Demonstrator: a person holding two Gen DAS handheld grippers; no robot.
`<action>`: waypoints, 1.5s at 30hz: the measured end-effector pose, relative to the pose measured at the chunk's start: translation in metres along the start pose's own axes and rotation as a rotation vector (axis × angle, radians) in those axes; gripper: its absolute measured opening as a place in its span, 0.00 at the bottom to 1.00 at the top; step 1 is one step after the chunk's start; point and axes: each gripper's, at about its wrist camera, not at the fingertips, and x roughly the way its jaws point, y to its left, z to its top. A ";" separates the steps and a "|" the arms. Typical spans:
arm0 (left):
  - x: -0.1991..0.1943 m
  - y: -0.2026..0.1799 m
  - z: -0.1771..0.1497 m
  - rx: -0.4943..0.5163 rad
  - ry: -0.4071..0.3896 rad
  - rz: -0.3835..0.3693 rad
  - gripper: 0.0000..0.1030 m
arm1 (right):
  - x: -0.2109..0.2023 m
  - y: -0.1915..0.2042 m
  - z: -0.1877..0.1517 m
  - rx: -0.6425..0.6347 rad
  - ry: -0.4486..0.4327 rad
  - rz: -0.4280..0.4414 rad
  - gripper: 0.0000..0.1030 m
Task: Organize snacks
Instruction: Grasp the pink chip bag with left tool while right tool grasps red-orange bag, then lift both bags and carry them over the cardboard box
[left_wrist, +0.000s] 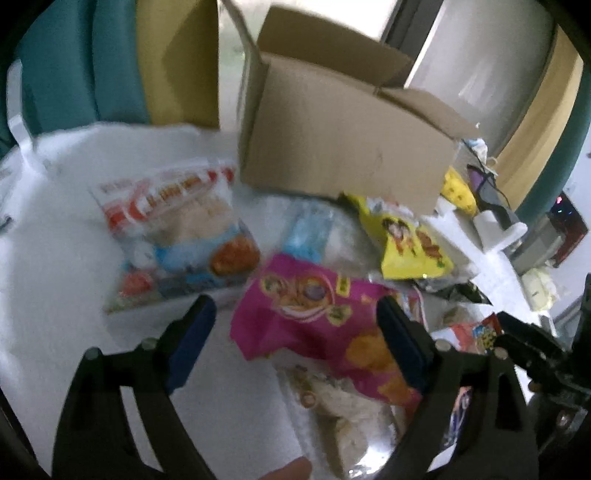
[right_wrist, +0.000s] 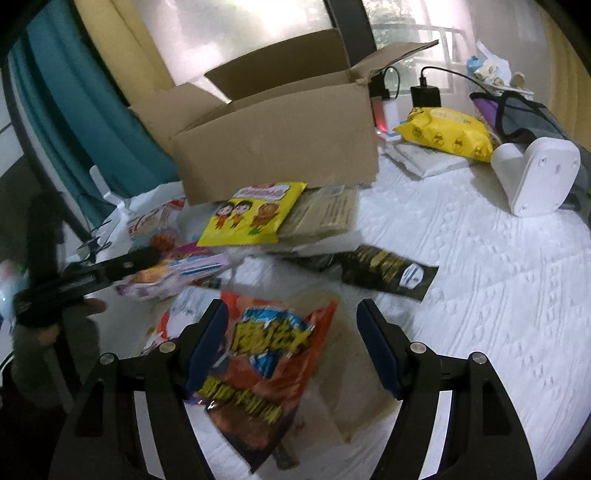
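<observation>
Before the open brown cardboard box (right_wrist: 275, 155), 2 grippers hung wide open, empty: left gripper (left_wrist: 295, 332) over a magenta snack bag (left_wrist: 325, 325), right gripper (right_wrist: 290, 339) over an orange snack bag (right_wrist: 258, 365), apparently poised to grasp.

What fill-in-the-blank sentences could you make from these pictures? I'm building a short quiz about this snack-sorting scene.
1. The cardboard box stands with its flaps ____.
2. Between the left gripper jaws lies a ____ snack bag.
3. The right gripper hangs over an ____ snack bag.
4. Against the box leans a ____ bag with cartoon children.

Missing words: open; pink; orange; yellow
</observation>
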 end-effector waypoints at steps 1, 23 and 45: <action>0.005 0.001 -0.002 -0.008 0.021 -0.021 0.90 | 0.000 0.003 -0.002 -0.005 0.007 0.005 0.78; -0.010 -0.050 -0.016 0.176 -0.048 0.033 0.39 | -0.004 0.030 -0.031 -0.098 -0.028 0.039 0.17; -0.073 -0.070 0.018 0.257 -0.221 0.070 0.32 | -0.071 0.022 0.043 -0.186 -0.263 -0.021 0.10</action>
